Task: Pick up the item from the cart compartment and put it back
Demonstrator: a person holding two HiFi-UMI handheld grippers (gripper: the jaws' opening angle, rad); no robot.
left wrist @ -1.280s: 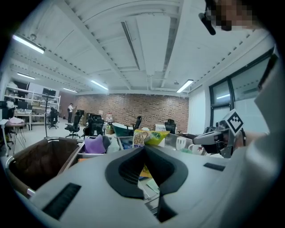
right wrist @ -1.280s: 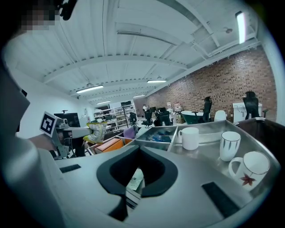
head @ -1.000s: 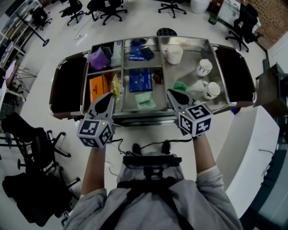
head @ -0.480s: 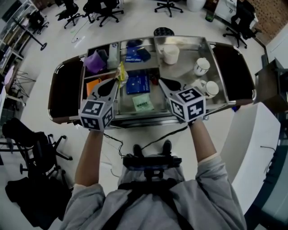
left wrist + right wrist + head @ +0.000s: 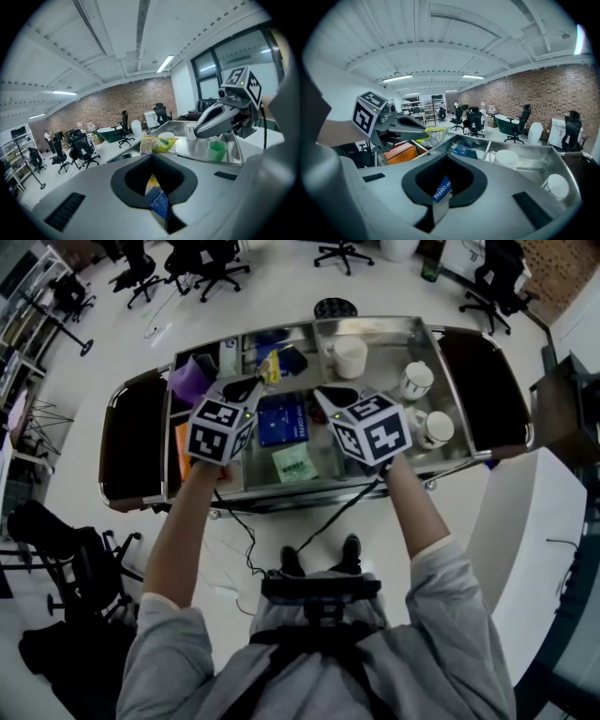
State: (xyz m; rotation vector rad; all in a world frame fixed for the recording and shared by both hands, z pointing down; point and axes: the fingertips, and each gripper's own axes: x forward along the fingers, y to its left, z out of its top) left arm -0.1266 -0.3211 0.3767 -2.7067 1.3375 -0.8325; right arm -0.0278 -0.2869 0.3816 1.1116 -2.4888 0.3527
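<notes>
My left gripper (image 5: 254, 382) is shut on a yellow-green snack packet (image 5: 271, 365) and holds it in the air over the back middle of the steel cart (image 5: 473, 454). In the left gripper view the packet (image 5: 158, 144) sticks out past the gripper's (image 5: 151, 158) closed tips. My right gripper (image 5: 325, 396) hovers beside it over the middle compartment, shut and holding nothing. In the right gripper view, a blue coffee box (image 5: 442, 188) shows through the slit under the right gripper's (image 5: 447, 158) tips, and the left gripper (image 5: 408, 125) with the packet (image 5: 434, 136) is at left.
The cart holds a blue coffee box (image 5: 282, 418), a green sachet (image 5: 296, 465), an orange box (image 5: 181, 439), a purple item (image 5: 191, 381), white mugs (image 5: 416, 381) and a green cup (image 5: 217, 151). Office chairs (image 5: 208, 257) stand on the floor behind the cart.
Both grippers have moved forward over the cart. The left one has carried the yellow packet from the cart's front left toward the back middle compartments.
</notes>
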